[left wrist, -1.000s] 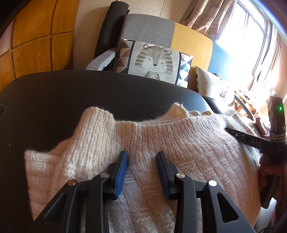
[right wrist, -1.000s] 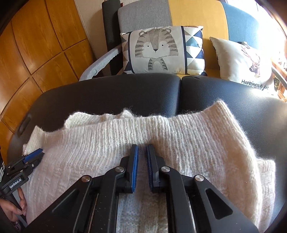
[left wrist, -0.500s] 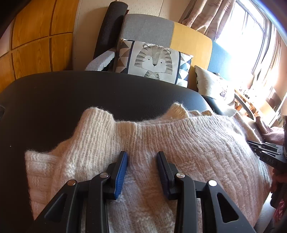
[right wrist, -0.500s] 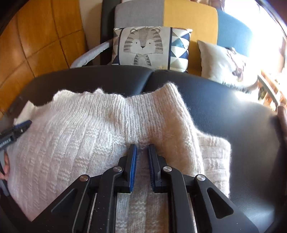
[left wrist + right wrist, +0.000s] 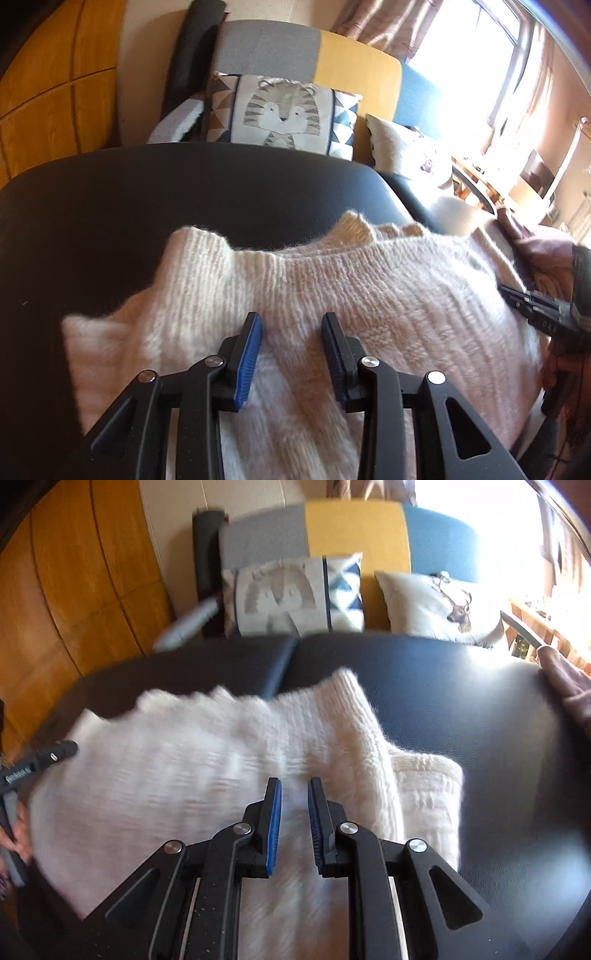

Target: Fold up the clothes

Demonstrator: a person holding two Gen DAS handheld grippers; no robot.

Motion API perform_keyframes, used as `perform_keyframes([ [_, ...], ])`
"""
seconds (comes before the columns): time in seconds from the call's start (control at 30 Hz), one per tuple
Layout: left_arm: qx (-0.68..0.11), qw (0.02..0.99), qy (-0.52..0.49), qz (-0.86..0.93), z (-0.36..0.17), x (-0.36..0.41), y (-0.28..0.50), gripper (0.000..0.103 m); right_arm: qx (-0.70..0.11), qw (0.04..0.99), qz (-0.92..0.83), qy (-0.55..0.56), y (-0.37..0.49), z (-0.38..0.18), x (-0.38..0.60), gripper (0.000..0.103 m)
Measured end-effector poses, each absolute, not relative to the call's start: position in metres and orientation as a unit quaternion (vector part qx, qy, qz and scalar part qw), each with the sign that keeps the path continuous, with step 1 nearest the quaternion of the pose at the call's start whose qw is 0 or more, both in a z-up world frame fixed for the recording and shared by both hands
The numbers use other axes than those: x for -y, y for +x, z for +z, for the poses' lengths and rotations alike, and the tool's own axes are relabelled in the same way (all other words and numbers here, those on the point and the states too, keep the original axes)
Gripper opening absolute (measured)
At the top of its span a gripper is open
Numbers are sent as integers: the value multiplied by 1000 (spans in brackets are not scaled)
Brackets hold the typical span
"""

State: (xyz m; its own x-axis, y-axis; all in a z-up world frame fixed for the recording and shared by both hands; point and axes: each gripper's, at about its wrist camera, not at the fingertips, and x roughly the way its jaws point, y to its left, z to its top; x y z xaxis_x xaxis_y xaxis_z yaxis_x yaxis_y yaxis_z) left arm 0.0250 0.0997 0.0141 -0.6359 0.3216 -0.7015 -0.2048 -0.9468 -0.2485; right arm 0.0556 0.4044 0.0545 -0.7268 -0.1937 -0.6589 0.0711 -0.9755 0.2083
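Observation:
A cream knitted sweater lies folded on a black padded surface. My left gripper hovers over the sweater's left part. Its jaws stand apart and are closing, with knit below them but nothing pinched. My right gripper is over the sweater near its right folded edge. Its jaws are opening from a narrow gap and hold nothing. Each gripper shows in the other's view: the right gripper at the sweater's right edge, the left gripper at its left edge.
Behind the black surface stands a sofa with a tiger cushion and a deer cushion. Wooden panels line the left wall. A brownish garment lies at the surface's right edge. Bare black padding lies right of the sweater.
My right gripper has swept right across the sweater to its right folded edge, and its jaws have parted slightly. My left gripper has lifted a little, its jaws slightly narrower.

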Motion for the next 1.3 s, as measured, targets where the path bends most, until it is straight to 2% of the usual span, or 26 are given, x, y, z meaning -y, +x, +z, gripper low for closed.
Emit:
perform_keyframes([
  [0.1, 106, 158, -336, 922, 38, -106, 79, 32, 99, 91, -930, 342, 94, 63, -388, 16],
  [0.17, 104, 151, -323, 929, 35, -121, 109, 32, 107, 102, -924, 352, 112, 54, -374, 16],
  [0.27, 82, 145, -355, 920, 10, -153, 129, 32, 111, 105, -920, 362, 126, 40, -363, 16],
  [0.37, 28, 124, -378, 917, -14, -176, 136, 32, 102, 86, -915, 381, 130, 27, -367, 16],
  [0.43, 14, 122, -365, 923, -22, -177, 140, 32, 99, 66, -912, 392, 132, 18, -376, 16],
  [0.6, -3, 129, -356, 926, -26, -159, 144, 35, 130, 87, -906, 393, 137, 14, -389, 17],
  [0.7, 13, 140, -361, 922, -20, -150, 147, 35, 186, 140, -900, 368, 155, 34, -408, 19],
  [0.77, 26, 148, -364, 919, -11, -152, 147, 34, 238, 155, -901, 329, 176, 45, -441, 27],
  [0.83, 37, 168, -352, 920, 1, -160, 146, 34, 286, 156, -893, 312, 192, 47, -476, 48],
  [0.93, 20, 218, -332, 917, 18, -195, 144, 34, 308, 140, -881, 331, 203, 34, -511, 48],
  [1.07, -57, 268, -337, 900, 27, -269, 130, 34, 350, 168, -862, 325, 205, 16, -533, 48],
  [1.3, -137, 303, -358, 872, 31, -363, 93, 34, 287, 254, -856, 346, 159, 18, -519, 48],
])
